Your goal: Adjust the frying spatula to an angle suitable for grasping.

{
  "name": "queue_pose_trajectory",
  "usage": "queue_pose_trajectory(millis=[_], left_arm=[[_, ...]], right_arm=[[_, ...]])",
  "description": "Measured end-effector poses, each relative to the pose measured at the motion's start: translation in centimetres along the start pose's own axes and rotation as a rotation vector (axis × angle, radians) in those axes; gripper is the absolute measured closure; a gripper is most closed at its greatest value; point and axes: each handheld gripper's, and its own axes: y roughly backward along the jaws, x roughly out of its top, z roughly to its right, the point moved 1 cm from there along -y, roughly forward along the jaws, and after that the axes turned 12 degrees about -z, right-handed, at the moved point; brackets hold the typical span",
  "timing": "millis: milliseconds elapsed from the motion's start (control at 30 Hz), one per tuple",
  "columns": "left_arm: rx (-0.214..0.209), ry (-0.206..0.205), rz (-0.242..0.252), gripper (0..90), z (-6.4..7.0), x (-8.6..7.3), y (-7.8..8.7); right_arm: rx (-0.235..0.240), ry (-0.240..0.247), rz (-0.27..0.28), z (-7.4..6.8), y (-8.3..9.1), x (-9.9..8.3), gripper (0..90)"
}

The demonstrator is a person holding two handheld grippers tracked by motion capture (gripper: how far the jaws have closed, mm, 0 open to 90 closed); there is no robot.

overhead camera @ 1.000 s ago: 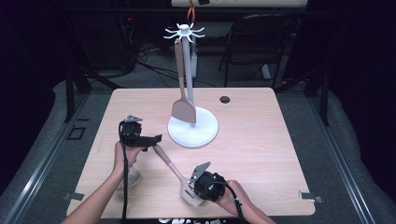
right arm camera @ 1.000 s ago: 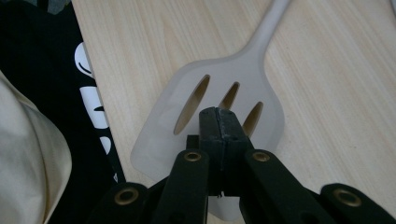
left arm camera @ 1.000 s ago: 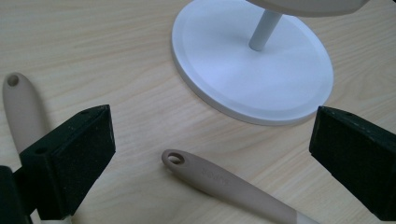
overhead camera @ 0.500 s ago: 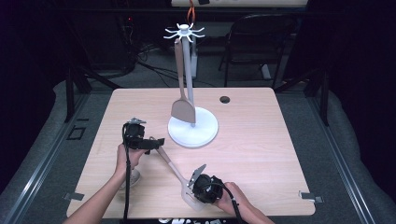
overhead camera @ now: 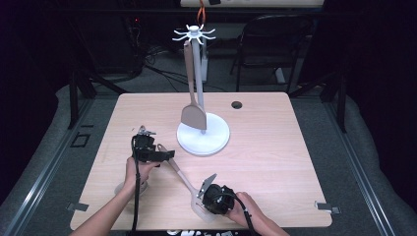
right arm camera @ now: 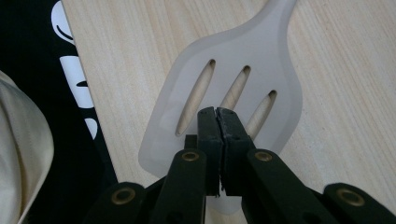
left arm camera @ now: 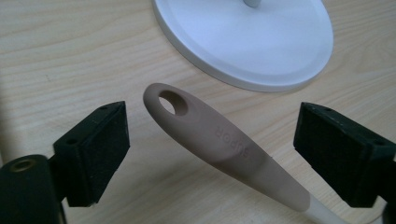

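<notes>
- High view: one turner (overhead camera: 193, 112) already hangs on the rack (overhead camera: 203, 139).
- Slotted turner (overhead camera: 183, 178) lies near the worktop's (overhead camera: 275, 147) front edge, unhung.
- Right claw (right arm camera: 217, 116): pressed together on its blade.
- Left claw (left arm camera: 215, 149): apart around the handle.

Things around the stand base (overhead camera: 203, 137)

A spatula (overhead camera: 193, 117) hangs over the stand base; a slotted turner (overhead camera: 183, 179) lies on the table (overhead camera: 275, 162) before it, toward the person.

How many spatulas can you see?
2. One solid spatula hangs from the white rack behind the hands. One slotted spatula lies on the table near the front edge, its handle between the left tool's open jaws, the right tool over its blade.
</notes>
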Motion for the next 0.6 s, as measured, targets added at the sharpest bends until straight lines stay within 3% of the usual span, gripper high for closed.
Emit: queue_pose_trajectory(millis=[233, 433, 600], left_arm=[[-0.007, -0.004, -0.026, 22.4, 0.4, 0.0, -1.0], [0.044, 0.009, -0.041, 35.0, 0.9, -0.1, -1.3], [0.013, 0.023, -0.018, 39.7, 0.6, -0.2, -1.2]], right_arm=[[0.005, 0.003, 0.001, 0.0, 0.0, 0.0, 88.5], [0.014, 0.005, 0.003, 0.1, 0.0, 0.0, 87.4], [0.023, 0.008, 0.006, 0.2, 0.0, 0.0, 86.6]])
